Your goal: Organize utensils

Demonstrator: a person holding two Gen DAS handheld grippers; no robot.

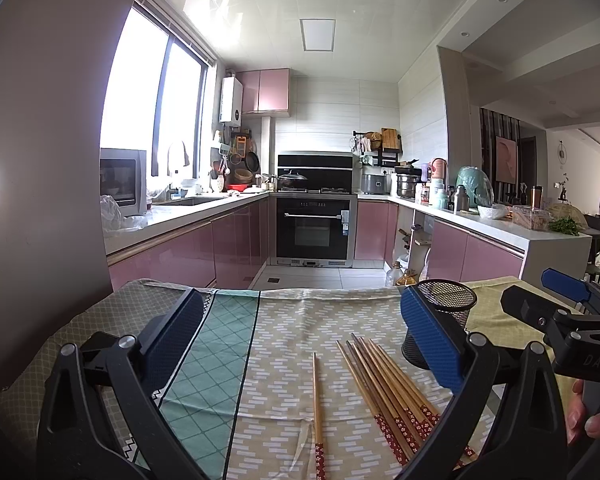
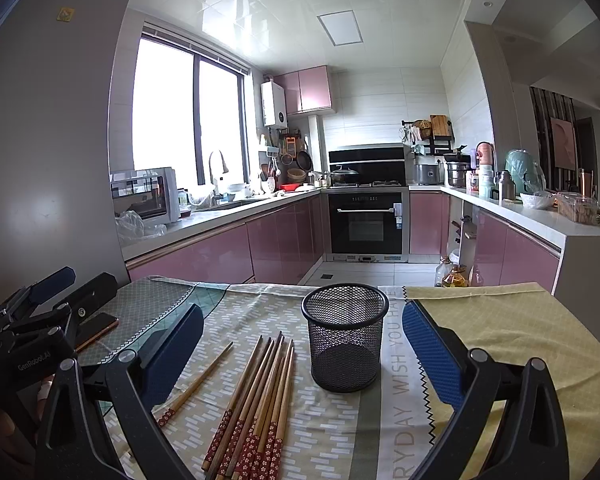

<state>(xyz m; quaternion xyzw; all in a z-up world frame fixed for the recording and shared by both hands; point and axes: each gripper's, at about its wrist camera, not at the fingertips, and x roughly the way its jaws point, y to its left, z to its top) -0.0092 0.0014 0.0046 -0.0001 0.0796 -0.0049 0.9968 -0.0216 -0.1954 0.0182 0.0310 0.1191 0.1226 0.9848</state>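
Both grippers hang wide open and empty above a table with chopsticks and a mesh cup.

Left wrist view: the left gripper (image 1: pixel 300 332) has its blue pads spread wide, holding nothing and touching nothing. Between them on the tablecloth (image 1: pixel 284 320) lies a single chopstick (image 1: pixel 318 412), apart from a bundle of chopsticks (image 1: pixel 392 396) to its right. The mesh cup (image 1: pixel 446 312) stands upright just beyond the bundle, partly hidden by the right pad. Right wrist view: the right gripper (image 2: pixel 302 340) is equally wide and empty. The cup (image 2: pixel 345 344) stands between its pads, the bundle (image 2: pixel 256 404) just left of it, the single chopstick (image 2: pixel 196 386) farther left.
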